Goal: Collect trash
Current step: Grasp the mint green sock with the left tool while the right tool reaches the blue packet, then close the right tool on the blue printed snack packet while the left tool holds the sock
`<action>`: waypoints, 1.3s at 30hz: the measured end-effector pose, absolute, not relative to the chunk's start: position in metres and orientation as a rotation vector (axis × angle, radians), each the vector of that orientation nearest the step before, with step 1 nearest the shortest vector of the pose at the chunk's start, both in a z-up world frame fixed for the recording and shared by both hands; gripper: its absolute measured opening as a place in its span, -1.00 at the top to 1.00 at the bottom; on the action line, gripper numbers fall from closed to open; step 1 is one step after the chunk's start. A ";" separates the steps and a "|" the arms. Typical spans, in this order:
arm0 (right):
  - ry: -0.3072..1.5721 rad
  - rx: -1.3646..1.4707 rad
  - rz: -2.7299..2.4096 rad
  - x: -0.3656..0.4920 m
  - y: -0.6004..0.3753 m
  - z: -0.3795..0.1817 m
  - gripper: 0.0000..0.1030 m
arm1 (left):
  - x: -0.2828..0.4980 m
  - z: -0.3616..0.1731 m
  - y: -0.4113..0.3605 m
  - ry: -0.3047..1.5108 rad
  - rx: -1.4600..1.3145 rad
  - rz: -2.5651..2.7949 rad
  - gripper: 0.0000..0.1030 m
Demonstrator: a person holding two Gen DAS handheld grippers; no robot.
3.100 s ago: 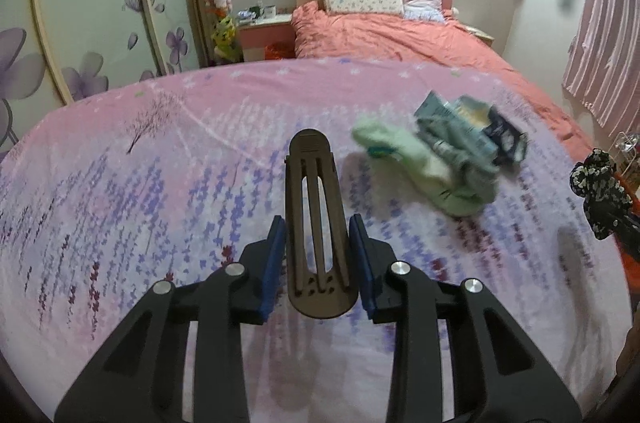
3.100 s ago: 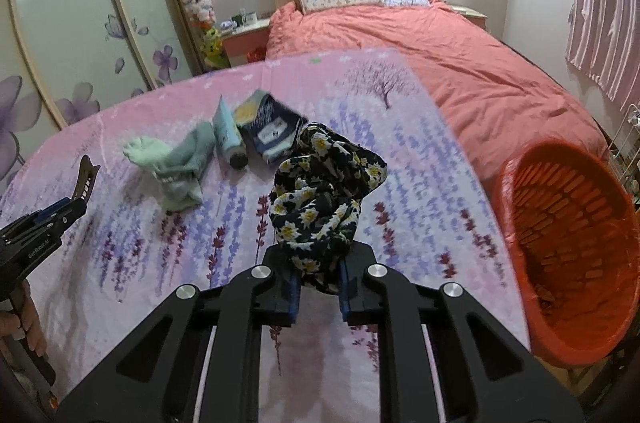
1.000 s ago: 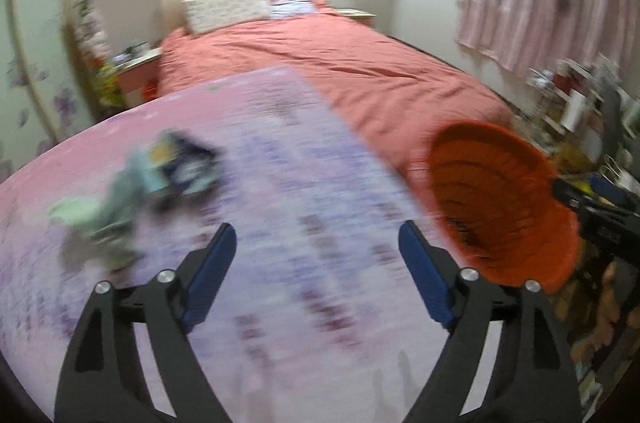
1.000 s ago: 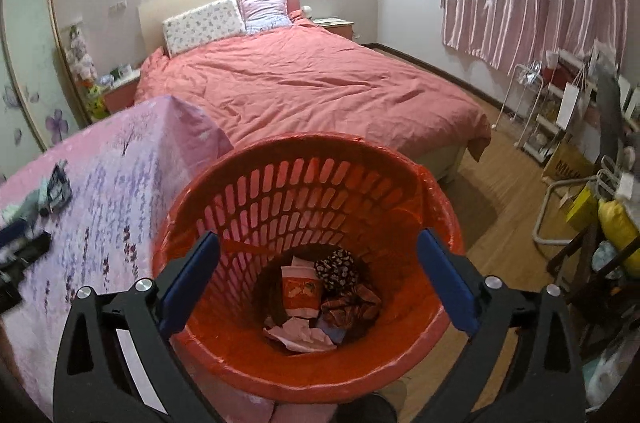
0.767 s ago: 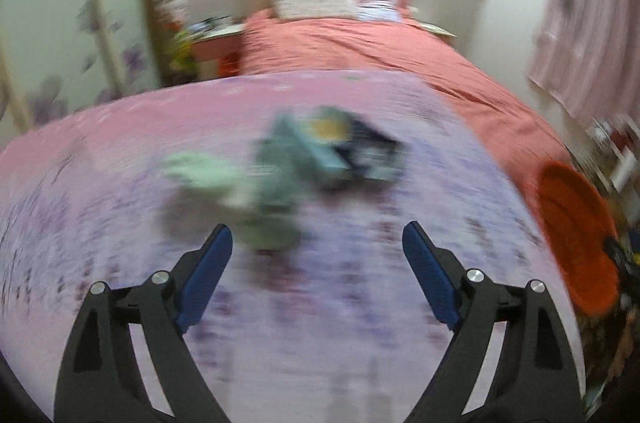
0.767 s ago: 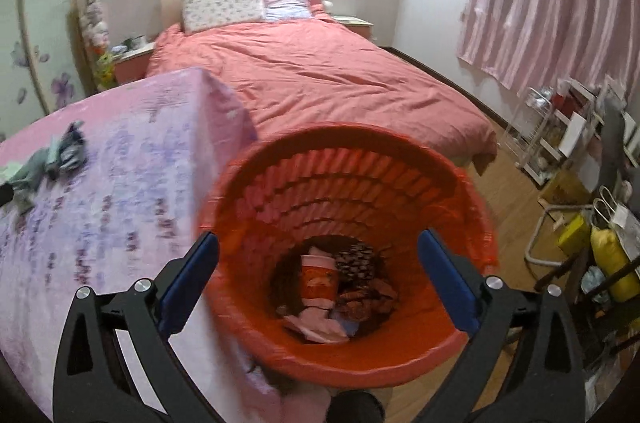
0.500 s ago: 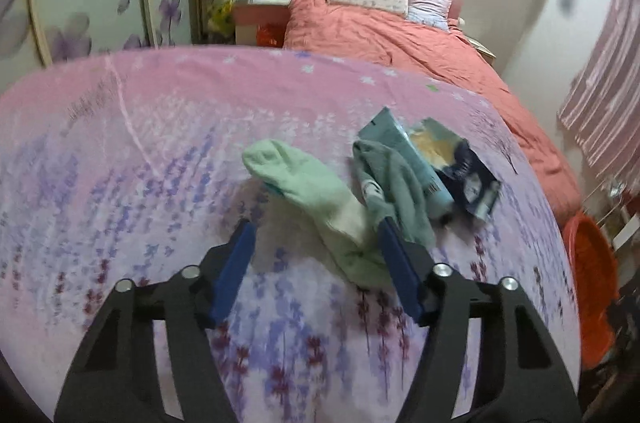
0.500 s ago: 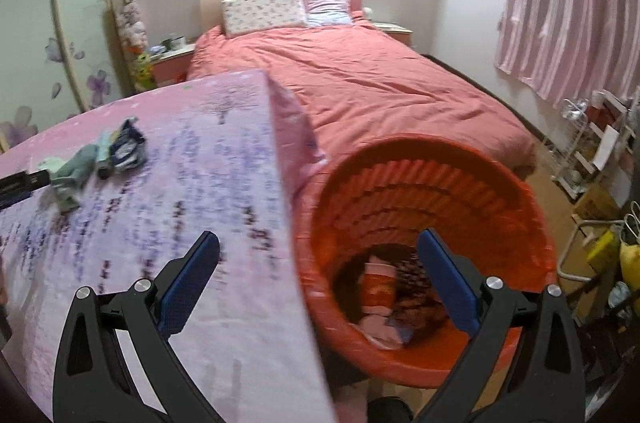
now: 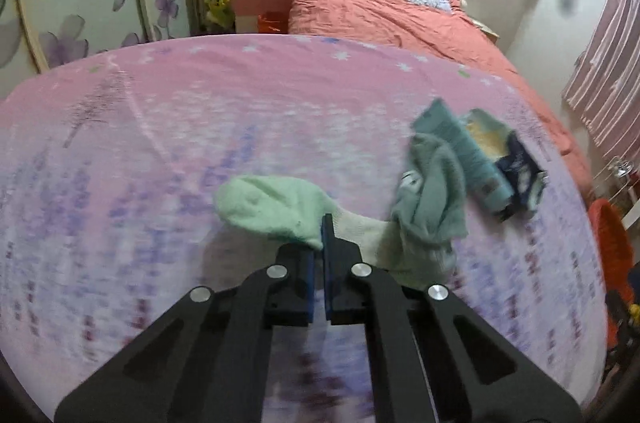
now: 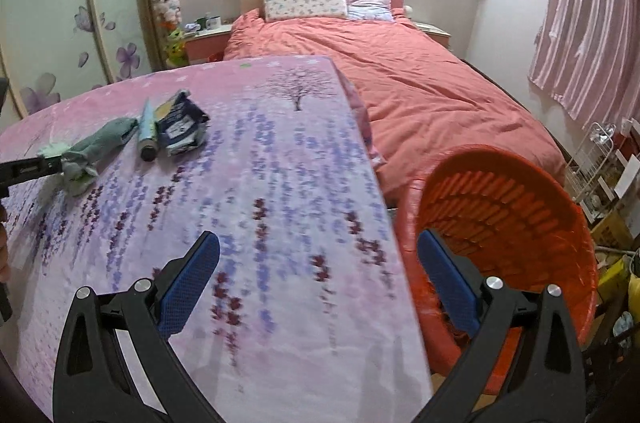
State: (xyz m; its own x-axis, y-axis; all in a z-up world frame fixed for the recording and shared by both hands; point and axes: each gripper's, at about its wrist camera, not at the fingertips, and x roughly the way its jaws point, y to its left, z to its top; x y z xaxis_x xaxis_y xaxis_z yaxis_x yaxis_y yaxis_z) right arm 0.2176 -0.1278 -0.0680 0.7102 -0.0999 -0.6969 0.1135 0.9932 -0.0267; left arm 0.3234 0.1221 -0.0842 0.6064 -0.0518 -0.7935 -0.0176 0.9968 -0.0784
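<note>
my left gripper (image 9: 322,243) has its jaws shut tight on the near edge of the light green sock (image 9: 276,205). the cloth is pinched right at the tips. the sock lies flat on the counter (image 9: 160,127), and its long side runs across in front of me, from the round toe on the left to the pale cuff on the right. so i have it by the middle of its near edge, not by an end, and i think both ends will hang down when i lift.

just past the cuff is the darker green sock (image 9: 434,199), bunched up and touching the light one. i think it may drag along, so a slow lift looks best. next to it lie the blue tube (image 9: 466,159) and the dark packet (image 9: 516,163), side by side, with the tube pointing away from me.

my right gripper (image 10: 316,281) has its jaws wide open with nothing in them. it hangs over the counter's edge, right beside the orange basket (image 10: 520,207). the basket is far off to the right of my left jaws, so the sock has to go all the way across the counter. the right hand is nearer the basket, the left is nearer the 4 things.
</note>
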 end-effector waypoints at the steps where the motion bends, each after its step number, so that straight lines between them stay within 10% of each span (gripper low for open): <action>1: 0.773 0.019 -0.113 0.219 -0.125 -0.068 -0.91 | 0.323 -0.084 0.127 0.920 -0.068 -0.003 0.91; 8: 0.783 0.003 -0.079 0.230 -0.100 -0.069 -0.91 | 0.330 -0.087 0.157 0.941 -0.166 0.022 0.33; 39: 0.870 -0.040 0.050 0.361 -0.051 -0.087 -0.71 | 0.338 -0.097 0.139 0.901 -0.047 0.065 0.45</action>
